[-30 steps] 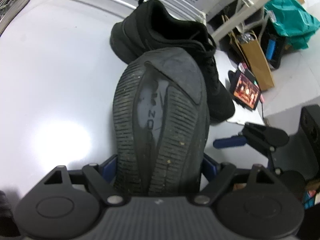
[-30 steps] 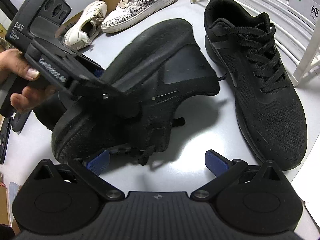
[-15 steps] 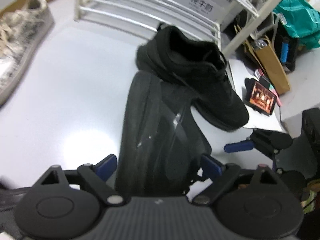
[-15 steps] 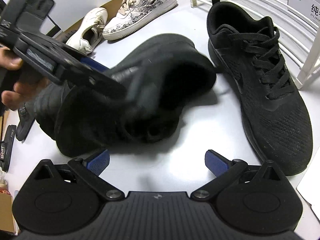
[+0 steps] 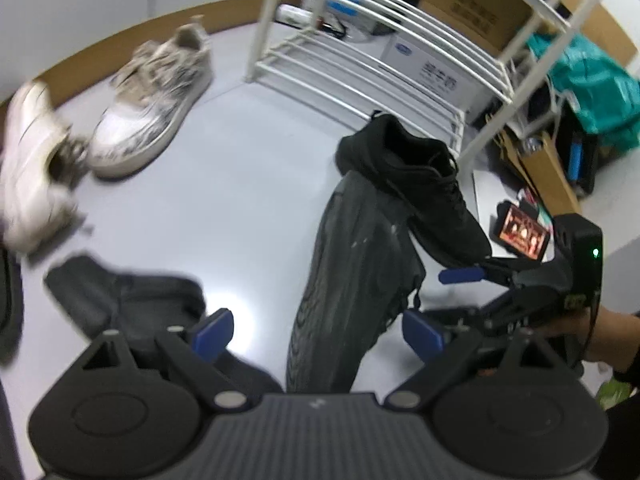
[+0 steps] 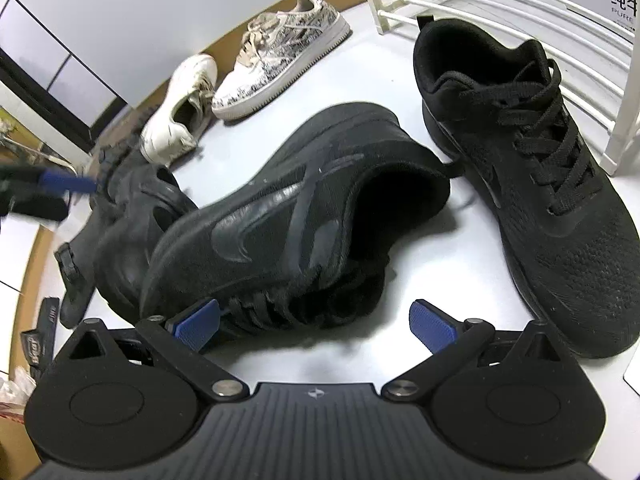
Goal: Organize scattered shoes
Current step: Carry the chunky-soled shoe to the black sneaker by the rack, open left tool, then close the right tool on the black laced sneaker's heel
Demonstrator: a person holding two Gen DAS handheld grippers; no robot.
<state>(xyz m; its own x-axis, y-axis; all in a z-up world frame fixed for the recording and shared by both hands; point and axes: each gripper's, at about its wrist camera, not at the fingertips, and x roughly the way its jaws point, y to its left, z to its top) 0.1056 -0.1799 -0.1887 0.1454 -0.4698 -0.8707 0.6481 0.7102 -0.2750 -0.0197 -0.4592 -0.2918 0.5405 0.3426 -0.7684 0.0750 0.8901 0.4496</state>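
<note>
Right wrist view shows the job barely begun. A black sneaker (image 6: 280, 216) lies tipped on its side on the grey floor (image 6: 420, 280), sole toward the far left and its opening toward the right, with its laces just past the right gripper (image 6: 314, 326). That gripper's jaws are wide but closing; the left blue pad sits at the laces, the right pad is well apart from the shoe, and nothing is gripped yet. Its mate, an upright black sneaker (image 6: 532, 184), stands to the right, heel toward the white shoe rack (image 6: 500, 12), whose visible rails carry no shoes.

In the left wrist view the left gripper (image 5: 316, 334) hangs wide open above the floor. The tipped shoe's tread runs up between its pads, but neither pad touches it, so it holds nothing. The right gripper's handle, with a hand on it, shows at the right edge.

Still scattered: a white sneaker (image 6: 180, 116) and a patterned grey-and-white sneaker (image 6: 280, 60) at the far left, not lined up, and a dark shoe (image 6: 120, 232) behind the tipped one, blurred.

My judgement: no pair is yet set straight or racked. What remains is to right the tipped sneaker beside its mate, then deal with the white, patterned and dark shoes.
</note>
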